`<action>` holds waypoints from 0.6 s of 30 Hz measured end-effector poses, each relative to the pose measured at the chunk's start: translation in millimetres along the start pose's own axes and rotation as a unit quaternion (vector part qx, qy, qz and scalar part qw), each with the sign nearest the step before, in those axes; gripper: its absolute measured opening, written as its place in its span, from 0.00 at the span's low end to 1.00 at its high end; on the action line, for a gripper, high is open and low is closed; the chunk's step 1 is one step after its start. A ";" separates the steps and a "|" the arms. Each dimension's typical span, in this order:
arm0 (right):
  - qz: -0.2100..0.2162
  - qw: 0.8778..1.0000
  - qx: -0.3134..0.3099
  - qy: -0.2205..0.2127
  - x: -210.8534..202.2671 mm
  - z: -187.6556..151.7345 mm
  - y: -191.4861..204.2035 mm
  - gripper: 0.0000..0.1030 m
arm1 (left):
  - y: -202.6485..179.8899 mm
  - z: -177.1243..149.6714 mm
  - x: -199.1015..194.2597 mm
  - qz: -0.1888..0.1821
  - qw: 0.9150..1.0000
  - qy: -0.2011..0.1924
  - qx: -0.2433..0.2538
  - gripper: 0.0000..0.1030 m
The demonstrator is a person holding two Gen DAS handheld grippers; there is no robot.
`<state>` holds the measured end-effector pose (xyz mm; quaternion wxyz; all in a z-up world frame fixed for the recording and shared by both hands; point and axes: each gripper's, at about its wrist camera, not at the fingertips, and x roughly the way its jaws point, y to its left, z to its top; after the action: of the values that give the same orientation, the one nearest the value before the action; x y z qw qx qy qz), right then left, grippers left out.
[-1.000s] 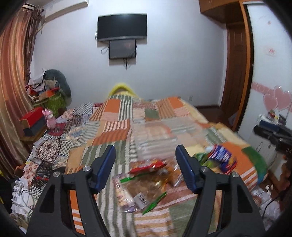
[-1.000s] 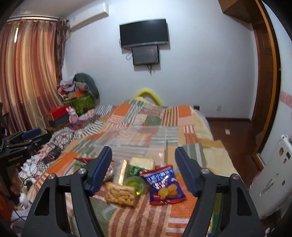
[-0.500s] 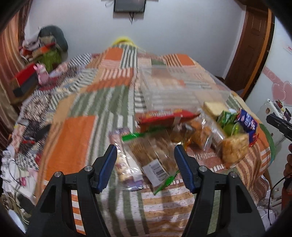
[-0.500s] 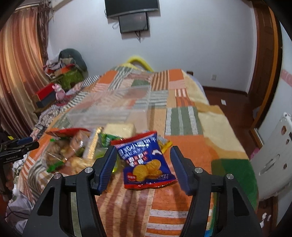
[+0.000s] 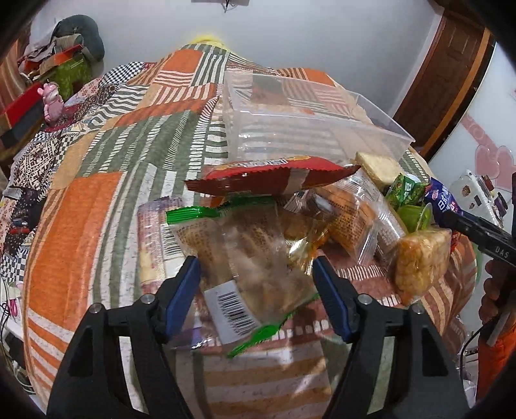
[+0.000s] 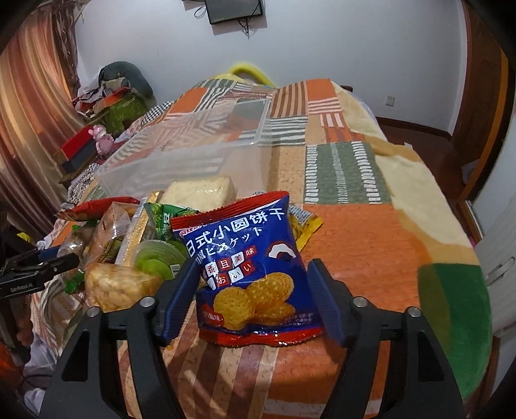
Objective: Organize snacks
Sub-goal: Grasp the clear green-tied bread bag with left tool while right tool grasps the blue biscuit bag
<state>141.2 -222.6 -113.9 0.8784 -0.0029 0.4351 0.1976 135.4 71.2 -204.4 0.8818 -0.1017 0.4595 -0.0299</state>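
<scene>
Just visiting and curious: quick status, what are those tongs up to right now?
Both tongs open, nothing gripped. Left tongs straddle clear cookie bag; right tongs straddle blue biscuit bag. Clear bin behind pile, other snacks crowding close.

Right claw [image 6: 253, 283] (jaws apart) straddles blue biscuit bag [image 6: 246, 258].

You're facing a white wall [image 6: 338, 58] with a dark screen [image 6: 233, 11] mounted high, striped orange curtains [image 6: 32, 106] on your left, a brown wooden door [image 5: 451, 74] on your right, and a bed under a patchwork quilt [image 6: 348, 167] filling the middle.
</scene>
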 end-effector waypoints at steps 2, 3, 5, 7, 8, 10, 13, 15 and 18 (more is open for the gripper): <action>-0.001 1.000 -0.005 0.005 4.5 0.0 0.9 0.70 | 0.0 0.5 5.4 0.001 1.000 0.002 -0.006 0.72; 0.000 1.000 -0.007 0.007 6.5 0.0 1.8 0.71 | 0.8 1.2 7.0 0.003 1.000 0.002 -0.007 0.73; 0.001 1.000 -0.005 0.008 9.2 -0.2 2.5 0.71 | 3.5 2.9 12.5 0.007 1.000 0.005 -0.013 0.74; 0.004 1.000 -0.003 0.008 9.8 -0.8 1.2 0.70 | 8.0 3.0 14.9 0.000 1.000 0.006 -0.021 0.75; 0.004 1.000 -0.003 0.007 10.3 0.1 1.6 0.70 | 9.7 2.8 15.7 -0.004 1.000 0.007 -0.023 0.75; 0.004 1.000 -0.004 0.004 8.7 -1.1 1.2 0.69 | 10.8 0.6 15.0 -0.009 1.000 0.007 -0.026 0.73; 0.003 1.000 -0.005 0.000 7.0 -0.7 0.4 0.63 | 13.2 -2.7 10.1 -0.013 1.000 0.005 -0.022 0.61; 0.004 1.000 -0.005 -0.002 6.1 1.1 1.3 0.60 | 14.0 -4.9 5.6 -0.019 1.000 0.004 -0.020 0.55; 0.001 1.000 -0.006 -0.004 4.4 1.7 1.3 0.56 | 13.7 -7.9 0.0 -0.013 1.000 0.003 -0.017 0.47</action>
<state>144.5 -219.6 -115.9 0.8802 -0.0073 0.4300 0.2009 128.4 83.4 -211.6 0.8780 -0.1225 0.4614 -0.0344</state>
